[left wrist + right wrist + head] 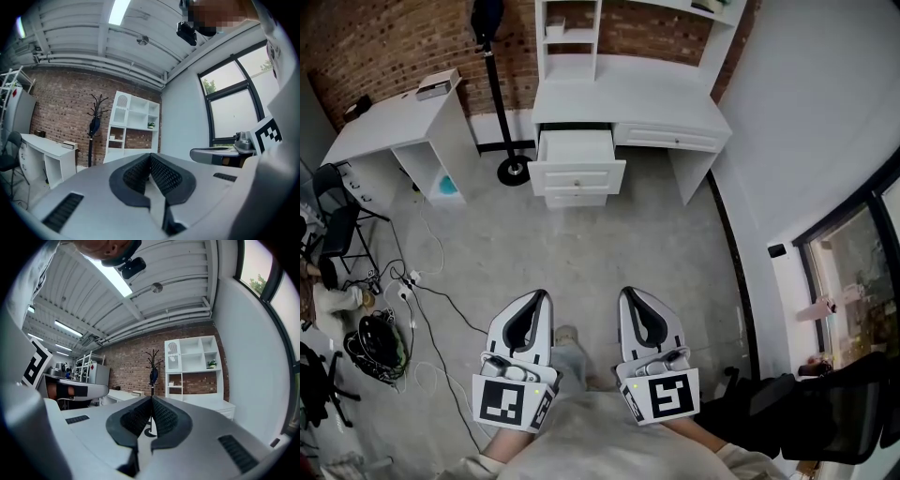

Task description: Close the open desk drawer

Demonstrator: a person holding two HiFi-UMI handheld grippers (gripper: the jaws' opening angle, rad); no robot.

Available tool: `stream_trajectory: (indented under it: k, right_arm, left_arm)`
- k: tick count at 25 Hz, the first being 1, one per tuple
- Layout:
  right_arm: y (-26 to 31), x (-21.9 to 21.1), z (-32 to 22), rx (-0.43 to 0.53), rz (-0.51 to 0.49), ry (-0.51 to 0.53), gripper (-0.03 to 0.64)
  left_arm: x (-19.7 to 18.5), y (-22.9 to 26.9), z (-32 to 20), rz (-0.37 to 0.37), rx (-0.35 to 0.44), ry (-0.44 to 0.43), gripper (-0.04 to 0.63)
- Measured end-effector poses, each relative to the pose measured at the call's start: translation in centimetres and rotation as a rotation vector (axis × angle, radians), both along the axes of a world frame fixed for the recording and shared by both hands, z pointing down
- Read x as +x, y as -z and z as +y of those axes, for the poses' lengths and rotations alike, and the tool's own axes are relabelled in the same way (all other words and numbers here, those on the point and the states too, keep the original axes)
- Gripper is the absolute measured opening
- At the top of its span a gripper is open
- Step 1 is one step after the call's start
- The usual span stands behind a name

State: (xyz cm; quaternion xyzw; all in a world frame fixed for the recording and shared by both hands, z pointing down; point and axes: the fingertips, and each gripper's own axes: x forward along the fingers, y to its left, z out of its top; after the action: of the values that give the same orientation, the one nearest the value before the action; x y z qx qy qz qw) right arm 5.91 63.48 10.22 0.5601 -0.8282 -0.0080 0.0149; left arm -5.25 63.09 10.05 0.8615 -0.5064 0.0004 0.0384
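A white desk (628,98) with a shelf unit on top stands against the brick wall at the far side of the room. Its upper left drawer (577,161) is pulled out toward me, its front panel standing well clear of the desk. Both grippers are held side by side near my body, far from the desk, and point level toward it. My left gripper (544,294) is shut with nothing in it, its tips meeting in the left gripper view (150,154). My right gripper (623,292) is shut and empty too, the tips touching in the right gripper view (151,398).
A second white desk (398,122) stands at the left, a black coat stand (514,169) between the two desks. Cables and a power strip (412,277) lie on the grey floor at the left. A black chair (839,412) stands at the lower right, a white wall along the right.
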Motion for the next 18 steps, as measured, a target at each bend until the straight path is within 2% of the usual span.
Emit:
stream_trajectory:
  k: [5,10,18]
  right_arm:
    - [0.6,-1.5,-6.2,-0.008,-0.020,-0.017,0.028]
    - [1.1,-3.1,-11.5,-0.015,0.017,-0.032,0.028]
    - [1.4,-5.3,-17.8,-0.022,0.025,-0.097,0.028]
  left_arm:
    - [-1.0,0.2,-5.8,0.003,-0.013,-0.024,0.017]
    - [-2.5,0.6,-11.3,0.007,-0.019,-0.064,0.017]
    - [-4.2,0.8,-18.2,0.004,-0.021,-0.145,0.017]
